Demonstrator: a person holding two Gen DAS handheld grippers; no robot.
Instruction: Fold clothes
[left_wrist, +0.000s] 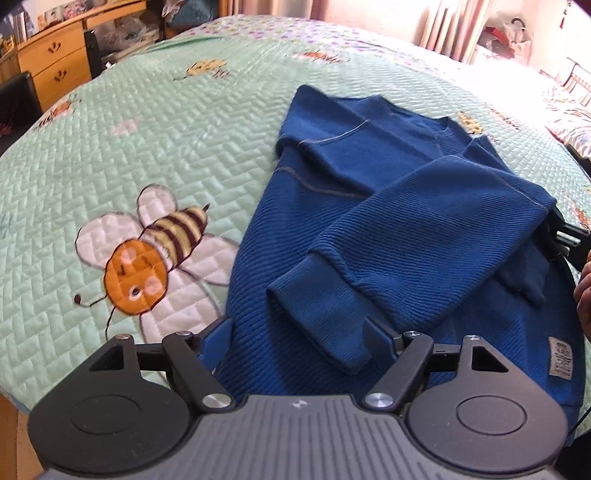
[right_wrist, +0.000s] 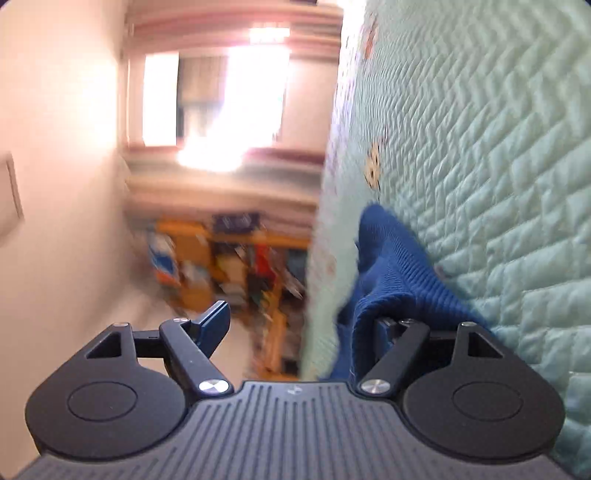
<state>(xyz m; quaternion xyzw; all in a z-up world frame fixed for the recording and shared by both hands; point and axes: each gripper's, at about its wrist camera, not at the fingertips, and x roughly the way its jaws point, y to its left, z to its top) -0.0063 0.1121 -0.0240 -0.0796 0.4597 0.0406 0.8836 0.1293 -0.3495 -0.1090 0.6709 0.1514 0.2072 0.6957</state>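
A blue ribbed sweatshirt (left_wrist: 388, 236) lies on the mint quilted bee-patterned bedspread (left_wrist: 129, 140), one sleeve folded across; left gripper (left_wrist: 299, 332) gapes above it, right gripper (right_wrist: 295, 325) wide, holding nothing

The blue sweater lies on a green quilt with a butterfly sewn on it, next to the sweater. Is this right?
Not quite: the sewn figure is a striped bee, not a butterfly. The left wrist view shows it beside the blue sweater on the green quilt.

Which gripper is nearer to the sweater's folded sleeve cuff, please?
Left. The left gripper straddles the cuff, jaws open; the right gripper sits at the sweater's far edge.
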